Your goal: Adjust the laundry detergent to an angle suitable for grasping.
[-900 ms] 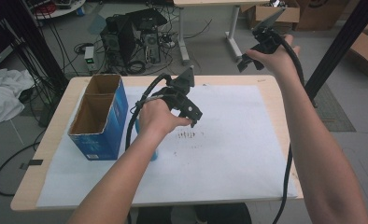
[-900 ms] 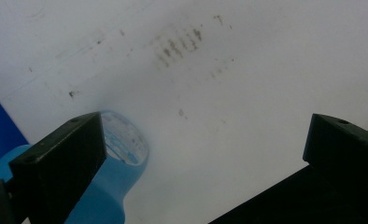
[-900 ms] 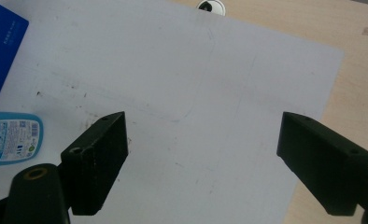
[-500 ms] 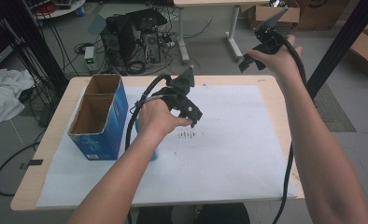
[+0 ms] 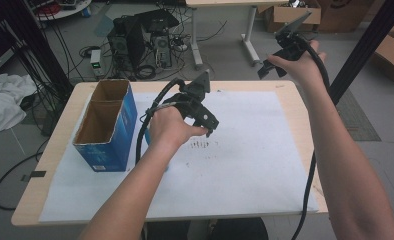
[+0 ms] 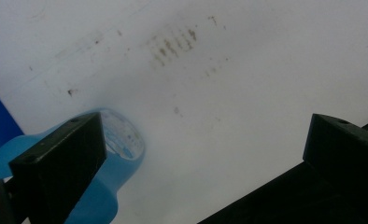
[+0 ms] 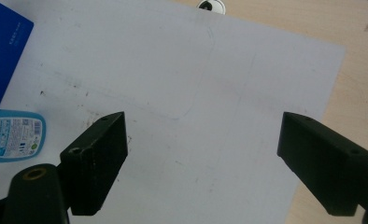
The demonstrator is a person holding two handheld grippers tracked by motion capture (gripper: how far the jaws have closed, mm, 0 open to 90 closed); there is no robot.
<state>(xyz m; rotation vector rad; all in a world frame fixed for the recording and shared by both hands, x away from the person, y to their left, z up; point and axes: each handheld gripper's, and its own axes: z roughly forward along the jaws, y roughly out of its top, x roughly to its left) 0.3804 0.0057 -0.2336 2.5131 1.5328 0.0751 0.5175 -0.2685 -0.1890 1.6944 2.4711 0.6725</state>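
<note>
The left gripper [image 6: 201, 154] is held wide open, empty, above the blue bottle [image 6: 112, 158] beside the blue box [image 5: 106, 125]; lowering over it is judged next.

Bottle [image 7: 11, 135] on paper [image 5: 265, 150], beside box [image 5: 107, 127]

Left hand-held gripper [image 5: 211, 131] low over white paper [image 5: 265, 150], beside blue box [image 5: 116, 140]; right hand-held gripper [image 5: 269, 70] raised beyond table edge.

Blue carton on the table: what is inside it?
The blue carton stands open-topped on the white paper. The high view shows bare brown inner walls in two compartments. Nothing shows inside, though the near wall hides the bottom. A light blue bottle lies outside, beside it.
</note>
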